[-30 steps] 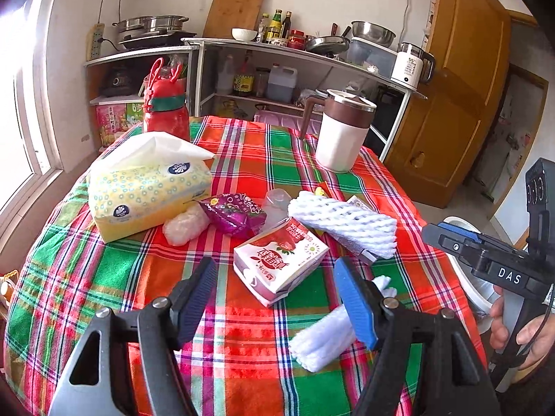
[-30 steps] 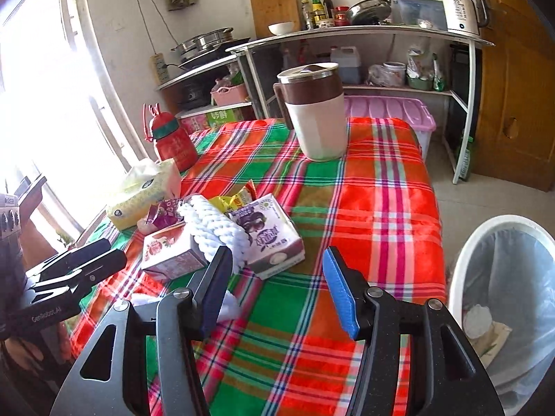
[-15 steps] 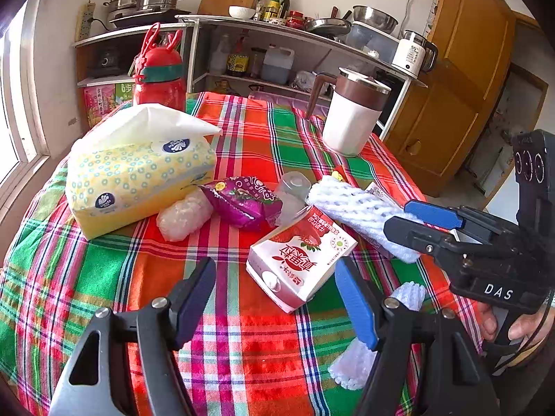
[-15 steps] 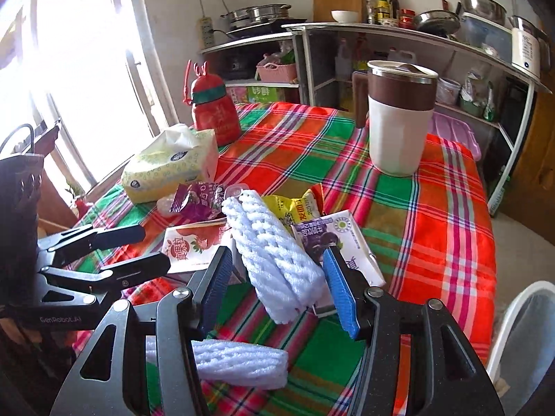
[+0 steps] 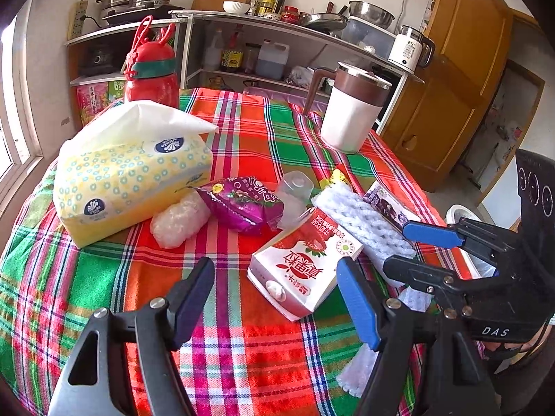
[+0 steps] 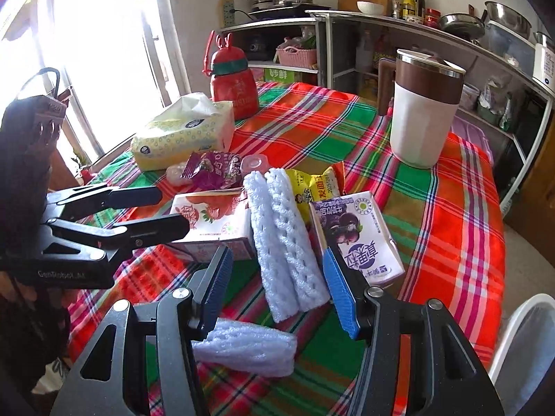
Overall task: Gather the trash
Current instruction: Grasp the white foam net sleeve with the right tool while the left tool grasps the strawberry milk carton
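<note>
Trash lies in a pile on the plaid tablecloth (image 5: pixel 242 131). A strawberry milk carton (image 5: pixel 301 267) lies just ahead of my left gripper (image 5: pixel 274 287), which is open, its blue pad close to the carton's right edge. My right gripper (image 6: pixel 277 267) is open and straddles the near end of a white foam net (image 6: pixel 284 242). A second foam net (image 6: pixel 249 350) lies under its left finger. A purple milk carton (image 6: pixel 357 239), a yellow wrapper (image 6: pixel 315 187) and a purple wrapper (image 5: pixel 242 204) sit around them. The right gripper (image 5: pixel 395 248) also shows from the left wrist view.
A tissue pack (image 5: pixel 128 170), a red bottle (image 5: pixel 152 72) and a brown-and-white jug (image 5: pixel 353 111) stand further back on the table. A white bin (image 6: pixel 520 339) stands off the table's right side. Kitchen shelves (image 5: pixel 277 34) line the far wall.
Both grippers have closed in on the pile. The right one swung left, rolled and now straddles the foam net. The left one moved forward and down toward the strawberry carton.
</note>
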Tool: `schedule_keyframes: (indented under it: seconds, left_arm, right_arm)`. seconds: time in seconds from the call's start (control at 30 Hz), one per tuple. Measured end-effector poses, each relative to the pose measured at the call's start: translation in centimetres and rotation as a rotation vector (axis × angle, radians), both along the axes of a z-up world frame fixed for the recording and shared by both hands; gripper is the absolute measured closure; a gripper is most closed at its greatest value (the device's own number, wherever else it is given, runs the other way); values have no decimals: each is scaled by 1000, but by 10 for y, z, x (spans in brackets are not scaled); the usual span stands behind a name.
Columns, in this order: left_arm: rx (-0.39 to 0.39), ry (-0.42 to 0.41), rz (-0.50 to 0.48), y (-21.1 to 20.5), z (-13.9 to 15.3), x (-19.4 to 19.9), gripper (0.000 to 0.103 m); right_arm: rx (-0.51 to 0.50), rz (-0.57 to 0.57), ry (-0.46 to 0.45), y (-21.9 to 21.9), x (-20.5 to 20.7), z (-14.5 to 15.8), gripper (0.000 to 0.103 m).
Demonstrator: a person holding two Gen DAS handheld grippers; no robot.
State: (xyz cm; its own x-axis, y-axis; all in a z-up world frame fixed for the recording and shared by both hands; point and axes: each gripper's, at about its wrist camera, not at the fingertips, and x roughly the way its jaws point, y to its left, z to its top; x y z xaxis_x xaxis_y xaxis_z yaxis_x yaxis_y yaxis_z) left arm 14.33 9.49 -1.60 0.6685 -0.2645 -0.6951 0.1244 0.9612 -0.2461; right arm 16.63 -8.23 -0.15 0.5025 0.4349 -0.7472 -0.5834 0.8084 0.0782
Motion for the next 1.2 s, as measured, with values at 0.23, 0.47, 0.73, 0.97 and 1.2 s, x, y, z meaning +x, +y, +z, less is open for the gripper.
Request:
schedule_keyframes:
  seconds: [0.23,0.47,0.73,0.97,1.2]
  left_arm:
    - [5,-1,-12,-3,1,3,28]
    - [-4,2,-7,0,0,4,28]
    - [-3,10,-78,-10,-1,10,24]
    - [125,8,-128,-31,-5,21,24]
    - [171,38,-167,-41,-13,32,24]
  right_arm:
    - [-16,35,-3,6,-6,-2,48]
    - [-67,-18,30,7,7,-17,48]
    - [6,-82,57,-8,12,-18,77]
    - [72,-123,35,-23,4,-6,78]
    - [107,-142,46,-31,-1,-4,78]
